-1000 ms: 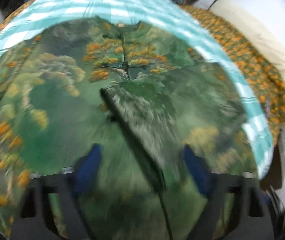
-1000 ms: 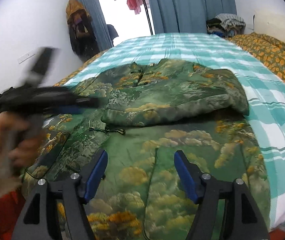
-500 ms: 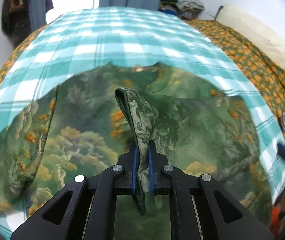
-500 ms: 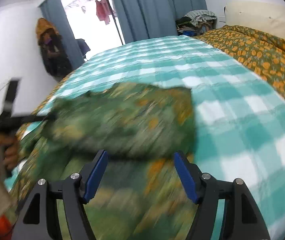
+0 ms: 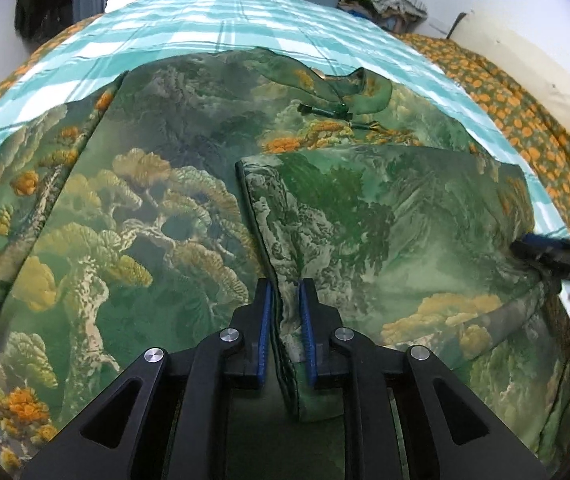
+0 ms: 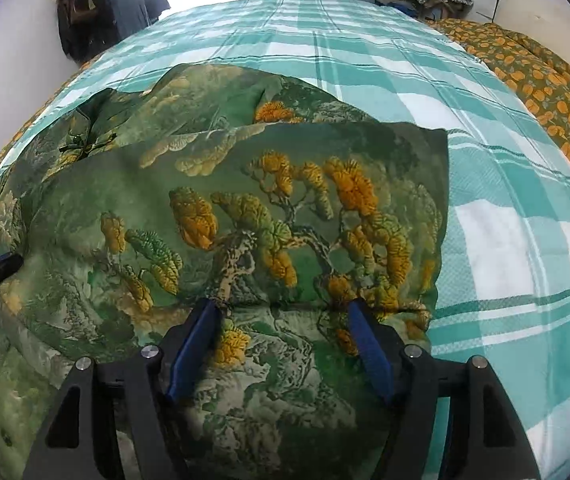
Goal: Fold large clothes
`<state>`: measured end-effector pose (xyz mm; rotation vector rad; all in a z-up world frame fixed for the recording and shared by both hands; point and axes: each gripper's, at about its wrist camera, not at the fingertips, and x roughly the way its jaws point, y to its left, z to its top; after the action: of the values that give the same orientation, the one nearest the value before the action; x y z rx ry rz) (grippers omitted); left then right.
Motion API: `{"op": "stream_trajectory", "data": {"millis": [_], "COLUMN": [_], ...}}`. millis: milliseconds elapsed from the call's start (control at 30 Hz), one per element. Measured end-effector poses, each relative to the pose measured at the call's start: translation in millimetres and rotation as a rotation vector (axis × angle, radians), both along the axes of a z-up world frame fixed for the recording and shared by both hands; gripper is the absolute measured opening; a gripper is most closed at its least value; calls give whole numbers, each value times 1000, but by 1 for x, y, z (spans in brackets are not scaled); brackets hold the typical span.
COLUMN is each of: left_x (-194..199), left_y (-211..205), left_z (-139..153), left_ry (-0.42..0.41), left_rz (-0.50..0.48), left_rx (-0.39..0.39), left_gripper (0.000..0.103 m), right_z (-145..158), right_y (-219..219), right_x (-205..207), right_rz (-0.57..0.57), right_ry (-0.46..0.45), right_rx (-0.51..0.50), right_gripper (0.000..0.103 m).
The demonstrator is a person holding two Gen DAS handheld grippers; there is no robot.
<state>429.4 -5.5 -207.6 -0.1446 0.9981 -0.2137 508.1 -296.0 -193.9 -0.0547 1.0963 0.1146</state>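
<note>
Item: 1 large green garment (image 6: 245,216), printed with pines and orange blossom, spread on the bed (image 6: 505,208) over a teal check cover.

Change noted: 1 s ago the left hand-held gripper (image 5: 285,308) was open above the cloth; 0.5 s ago it had pinched a raised edge and lifted it; now that folded edge (image 5: 261,216) lies lower across the garment's middle. Judged: 1 side panel is folded in; the opposite side is not.

Left hand-held gripper: blue pads nearly closed, a thin ridge of garment edge clamped between them.

Right hand-held gripper (image 6: 285,320): jaws wide apart, fingertips resting against the top layer near its edge, gripping nothing.

Orange-print quilt (image 6: 545,80) lies beside, apart.
</note>
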Motion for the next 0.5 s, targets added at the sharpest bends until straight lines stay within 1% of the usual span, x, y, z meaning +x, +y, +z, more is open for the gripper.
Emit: {"op": "stream_trajectory", "data": {"millis": [33, 100, 167, 200, 233, 267, 300, 333, 367, 400, 433, 500], "left_x": [-1, -4, -4, -4, -4, -4, -5, -6, -6, -8, -8, -8], "left_y": [0, 0, -2, -2, -3, -4, -3, -4, -4, -4, -4, -4], "left_z": [-1, -2, -2, -2, -2, -1, -2, -2, -3, -3, -4, -4], "left_ry": [-5, -15, -19, -21, -23, -24, -26, -27, -27, -28, -28, -28], "left_rz": [0, 0, 1, 1, 1, 1, 1, 1, 2, 3, 3, 3], "left_rx": [-1, 1, 9, 14, 19, 22, 23, 25, 28, 30, 32, 27], "left_gripper": [14, 14, 14, 14, 14, 14, 14, 14, 14, 14, 14, 14], "right_z": [15, 44, 59, 60, 55, 45, 29, 7, -11, -22, -23, -18], "right_y": [3, 3, 6, 9, 13, 16, 20, 22, 22, 24, 27, 29], "right_x": [0, 3, 10, 17, 26, 34, 44, 52, 56, 55, 52, 45], "right_rz": [-7, -28, -55, -63, -63, -62, -66, -76, -77, -68, -57, -60], "right_ry": [-19, -105, -161, -176, -167, -139, -86, -22, 16, 14, -18, -36], "right_rx": [-1, 27, 51, 62, 68, 70, 68, 55, 46, 32, 10, 3], "right_gripper": [70, 70, 70, 70, 70, 70, 70, 70, 70, 70, 70, 70]}}
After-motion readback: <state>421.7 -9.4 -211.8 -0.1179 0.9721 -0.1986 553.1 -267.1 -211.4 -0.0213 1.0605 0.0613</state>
